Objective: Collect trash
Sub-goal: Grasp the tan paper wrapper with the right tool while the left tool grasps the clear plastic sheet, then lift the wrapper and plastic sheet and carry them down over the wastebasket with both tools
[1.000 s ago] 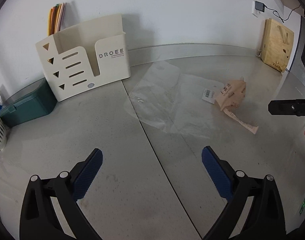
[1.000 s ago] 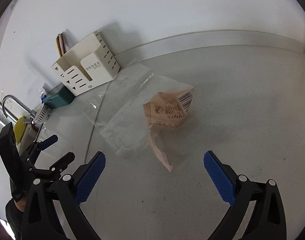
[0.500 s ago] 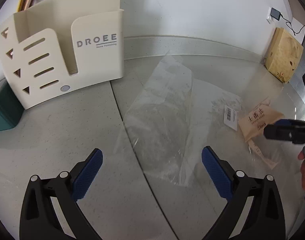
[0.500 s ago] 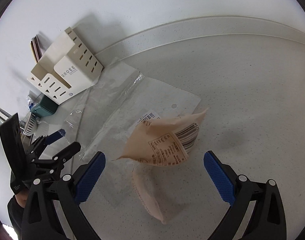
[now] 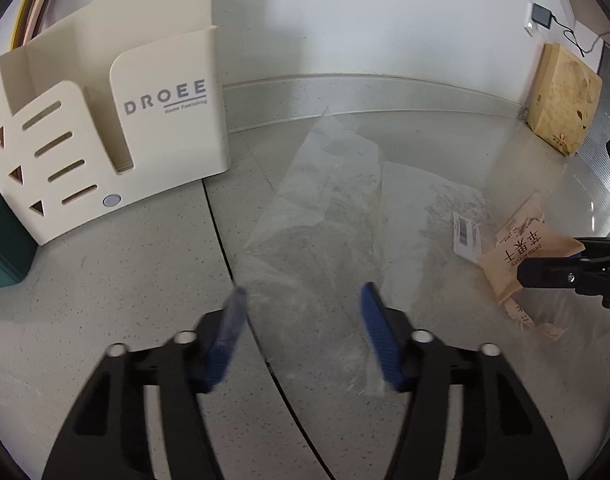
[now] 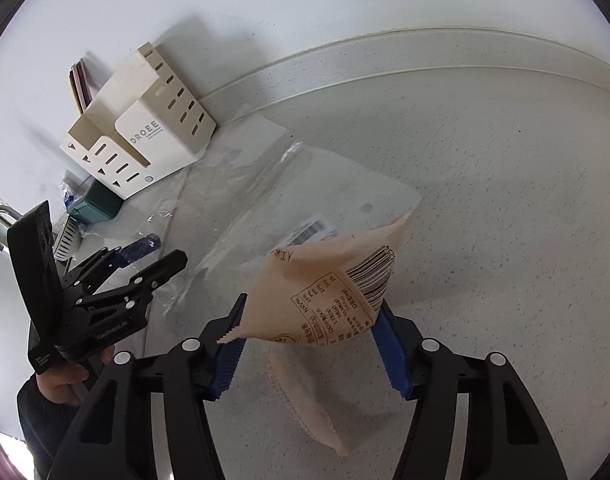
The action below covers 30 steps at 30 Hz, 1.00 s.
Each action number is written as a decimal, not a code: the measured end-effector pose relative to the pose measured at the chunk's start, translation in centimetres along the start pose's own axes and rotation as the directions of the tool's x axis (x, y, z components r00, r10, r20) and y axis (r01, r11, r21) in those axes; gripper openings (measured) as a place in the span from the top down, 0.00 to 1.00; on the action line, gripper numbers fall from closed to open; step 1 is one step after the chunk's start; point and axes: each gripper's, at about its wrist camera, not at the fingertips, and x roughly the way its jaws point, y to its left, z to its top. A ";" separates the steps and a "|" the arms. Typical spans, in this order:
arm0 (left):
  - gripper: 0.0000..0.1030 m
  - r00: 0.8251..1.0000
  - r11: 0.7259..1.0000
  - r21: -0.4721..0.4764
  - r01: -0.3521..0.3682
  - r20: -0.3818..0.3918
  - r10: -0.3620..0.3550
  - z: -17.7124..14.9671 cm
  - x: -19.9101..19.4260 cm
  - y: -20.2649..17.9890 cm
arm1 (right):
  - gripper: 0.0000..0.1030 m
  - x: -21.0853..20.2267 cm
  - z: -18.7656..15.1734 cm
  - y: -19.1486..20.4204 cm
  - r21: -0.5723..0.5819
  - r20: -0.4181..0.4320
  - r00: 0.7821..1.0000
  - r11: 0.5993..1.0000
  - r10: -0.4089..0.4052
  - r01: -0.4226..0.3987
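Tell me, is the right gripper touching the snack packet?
Touching. In the right wrist view, both blue pads of the right gripper press the sides of the snack packet, no gap visible.

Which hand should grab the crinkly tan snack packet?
The right gripper. The tan snack packet sits between its blue pads already. The left gripper is over the clear plastic bag instead, off to the side.

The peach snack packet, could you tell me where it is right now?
In the right wrist view the packet sits between the right gripper's fingers, partly over the clear plastic bag on the counter.
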 end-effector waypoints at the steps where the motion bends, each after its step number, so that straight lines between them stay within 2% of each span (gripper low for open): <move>1: 0.60 1.000 1.000 0.000 0.007 -0.007 -0.007 0.0 0.0 0.0 | 0.43 -0.2 -0.1 0.0 0.000 0.000 1.000 1.000 0.004 -0.004; 5: 0.74 1.000 1.000 0.019 0.004 -0.016 -0.003 -0.2 -0.4 -0.2 | 0.46 -1.2 -0.1 0.2 -0.004 0.017 1.000 1.000 0.014 -0.014; 8: 0.84 1.000 0.999 0.014 0.029 -0.011 -0.029 -0.1 -1.1 -0.4 | 0.46 -2.1 -0.3 0.2 -0.003 0.030 0.999 1.000 0.023 -0.022; 14: 0.96 1.000 0.999 0.019 0.029 0.011 -0.030 0.1 -2.5 -1.1 | 0.46 -3.8 -0.6 -0.3 0.008 0.048 0.998 0.999 0.047 -0.048; 22: 0.99 0.998 0.998 -0.040 0.051 0.051 -0.049 -0.3 -5.4 -1.2 | 0.46 -7.2 -1.6 -1.0 0.016 0.081 0.993 0.996 0.090 -0.091; 26: 0.99 0.995 0.998 -0.031 0.062 0.082 -0.060 -1.1 -8.2 -2.4 | 0.46 -9.3 -2.5 -0.9 0.009 0.098 0.990 0.995 0.102 -0.103; 30: 0.99 0.995 0.999 -0.023 0.035 0.097 -0.033 -2.1 -11.0 -3.8 | 0.46 -12.0 -4.1 -0.2 -0.004 0.114 0.987 0.994 0.110 -0.110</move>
